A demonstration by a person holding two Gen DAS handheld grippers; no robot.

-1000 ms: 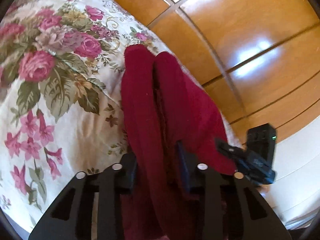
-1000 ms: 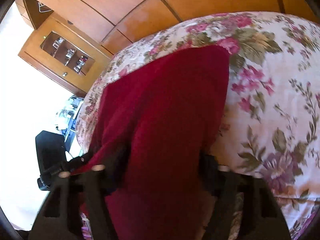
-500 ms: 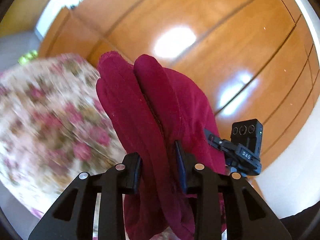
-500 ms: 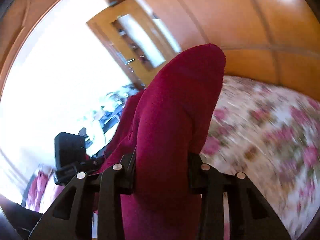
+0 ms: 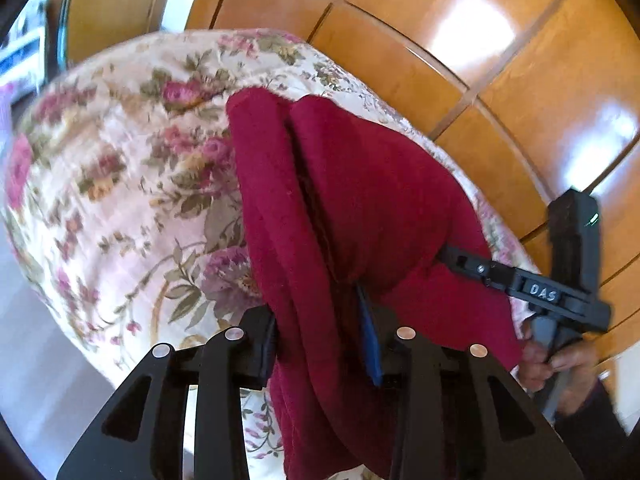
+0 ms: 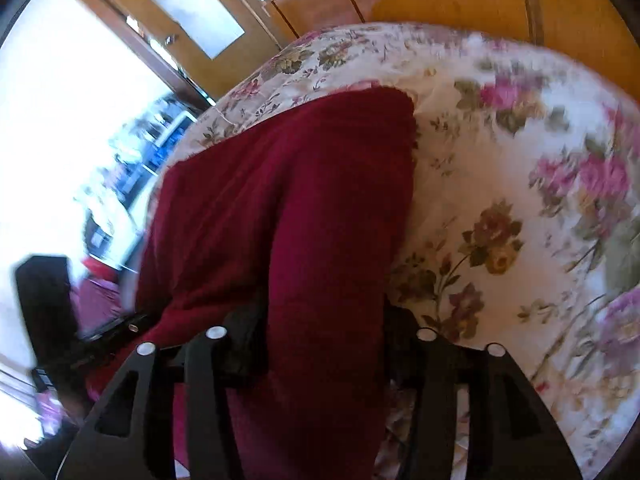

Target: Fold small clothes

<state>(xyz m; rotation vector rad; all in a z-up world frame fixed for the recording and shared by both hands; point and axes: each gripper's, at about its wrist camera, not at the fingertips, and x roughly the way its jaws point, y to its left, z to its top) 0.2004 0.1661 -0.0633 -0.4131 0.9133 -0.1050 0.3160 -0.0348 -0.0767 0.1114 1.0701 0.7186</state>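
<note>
No container is seen in either view. One dark red garment point(image 5: 360, 216) is counted, two grippers, one floral bedspread point(image 5: 120, 184) and one hand point(image 5: 560, 364).

In the left wrist view the garment is seen bunched in two thick folds that rise up and away from the left gripper point(image 5: 322, 344); the cloth is passed between its two fingers, and the left pad is pressed against the fabric while the blue inner face of the right pad is partly uncovered. The jaws are opening at this moment, yet the cloth is still pinched between them. To the right of this gripper the right gripper is seen from the side, its fingertip buried in the same garment, with the person's hand wrapped round its handle.

In the right wrist view a broad fold of the garment point(image 6: 304, 216) is seen filling the gap of the right gripper point(image 6: 324, 340) and spreading up ahead of it; both pads are covered by cloth. These jaws are opening too, with the fabric between them and still touched on both sides.

The bedspread is seen beneath and beyond the garment, left of the left gripper and right of the right one. Glossy wooden panels point(image 5: 480, 60) are seen behind the bed.
</note>
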